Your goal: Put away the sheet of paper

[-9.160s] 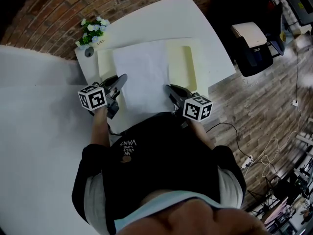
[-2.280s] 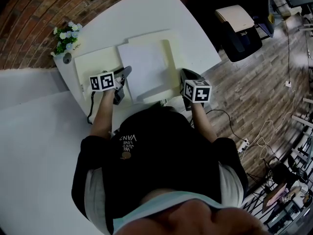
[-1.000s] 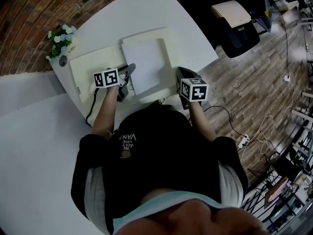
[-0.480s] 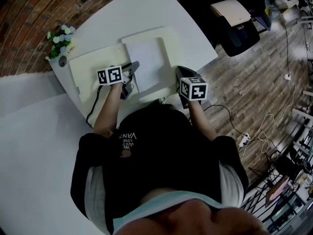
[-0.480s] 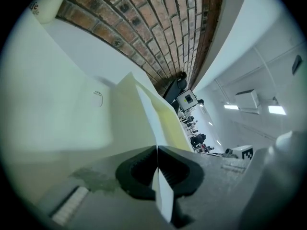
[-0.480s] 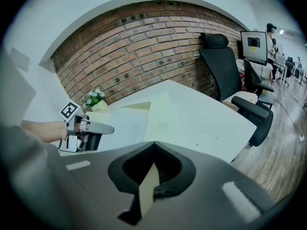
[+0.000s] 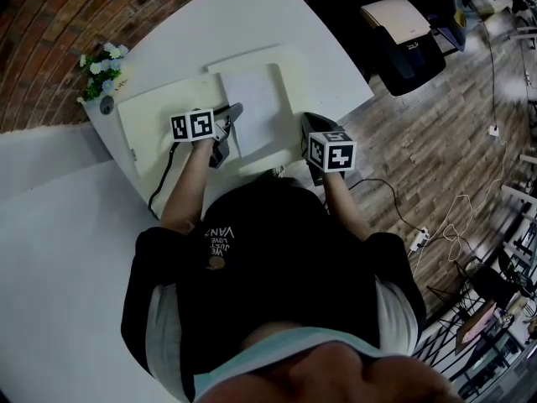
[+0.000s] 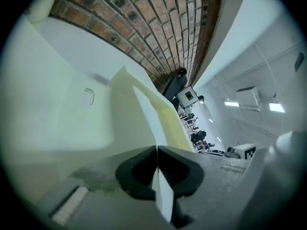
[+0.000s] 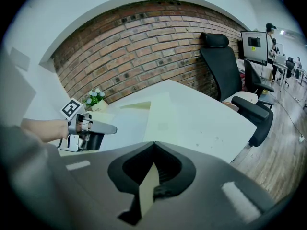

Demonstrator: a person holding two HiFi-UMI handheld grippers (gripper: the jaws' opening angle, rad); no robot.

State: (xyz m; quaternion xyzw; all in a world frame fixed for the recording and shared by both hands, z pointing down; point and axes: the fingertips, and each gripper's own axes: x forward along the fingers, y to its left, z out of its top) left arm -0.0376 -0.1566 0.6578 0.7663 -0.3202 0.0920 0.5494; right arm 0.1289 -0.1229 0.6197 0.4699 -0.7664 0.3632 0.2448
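The sheet of paper (image 7: 256, 99), clamped in the left gripper (image 7: 233, 112), was slid toward three o'clock into the folder (image 7: 159, 124), itself pinched by the right gripper (image 7: 307, 124); closing likely remained.

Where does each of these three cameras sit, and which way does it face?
Head view: on the person's head, facing steeply down at table, folder and sheet of paper; torso, forearms, left gripper, right gripper show.
Left gripper view: on that gripper, along its jaws pinching the sheet of paper, toward the brick wall.
Right gripper view: on that gripper, along its jaws pinching the folder, across the table; left hand shows.
Shared: head and right gripper views both show the left gripper and plant.
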